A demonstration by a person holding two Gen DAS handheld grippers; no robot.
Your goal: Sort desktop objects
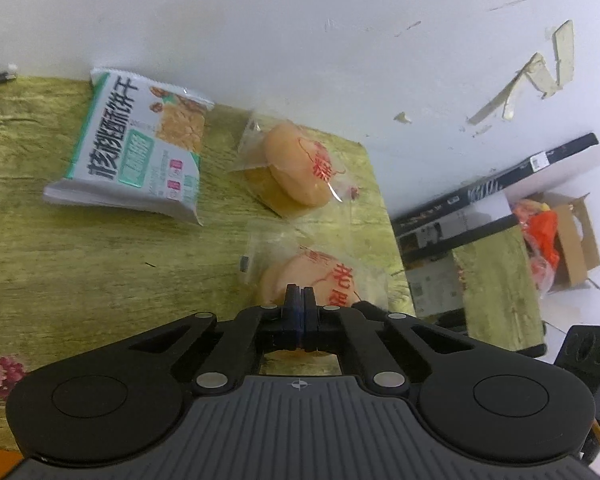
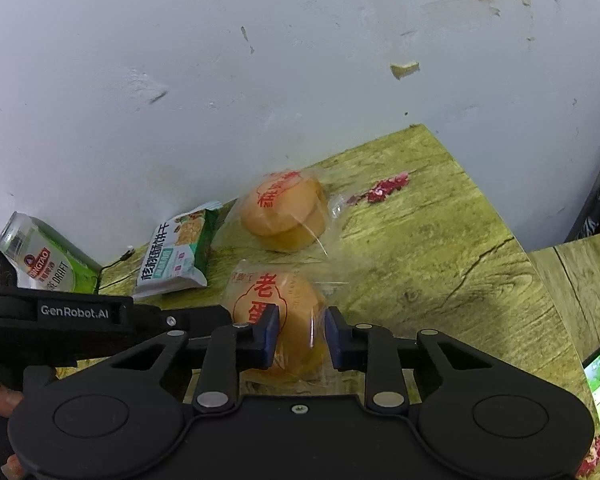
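Between the blue-padded fingers (image 2: 271, 330) of the right gripper (image 2: 299, 334) sits a wrapped cake (image 2: 278, 300), its clear wrapper printed with a red "老"; the fingers flank it on both sides and appear to press the wrapper, with the cake resting on the worktop (image 2: 440, 248). The left gripper (image 1: 299, 300) has its fingers clenched together, grasping nothing, hovering just over that same cake (image 1: 312, 276). The left gripper's body reads "GenRobot.AI" in the right wrist view. Just behind lies a second wrapped cake (image 2: 284, 210), also stamped in red. Beside it is a white and green biscuit packet (image 1: 136, 140) with large dark Chinese characters and a picture of biscuits. At the far left stands a green can (image 2: 40, 256) marked "DRAFT". The worktop has a yellow-green wood-grain pattern with red flower prints (image 2: 384, 190) and stands against a scuffed white wall (image 2: 260, 60). Beyond the edge, an open cardboard box (image 1: 576, 240) holds orange bags.
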